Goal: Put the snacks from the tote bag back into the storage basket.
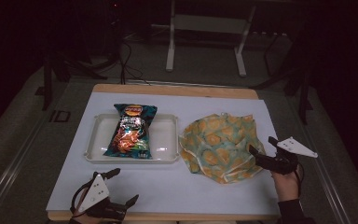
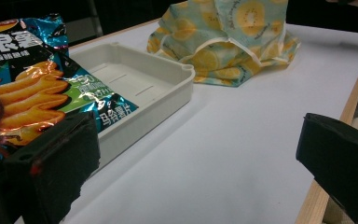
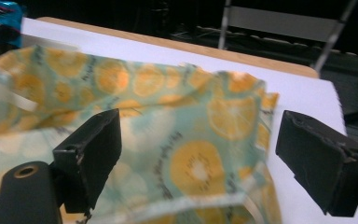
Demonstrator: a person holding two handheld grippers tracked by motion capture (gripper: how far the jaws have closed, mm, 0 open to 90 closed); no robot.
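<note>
Left gripper (image 1: pixel 125 186): held low at the near left edge of the high view, jaws spread wide apart, nothing gripped.
Left hand (image 1: pixel 85 211): wrapped around the gripper's body from below.
Right gripper (image 1: pixel 261 145): raised at the right, jaws parted wide, nothing clamped.
Right hand (image 1: pixel 285 183): closed around the handle, dark sleeve (image 1: pixel 292 211) at the wrist.

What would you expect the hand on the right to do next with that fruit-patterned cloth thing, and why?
Probably ease the right gripper forward a little and close it on the near edge of the crumpled teal cloth bag with orange fruit-slice print. Its jaws stand wide open right at that edge, with the cloth lying between them in the right gripper view, and nothing is gripped yet. The left gripper waits open near the table's front edge.
</note>
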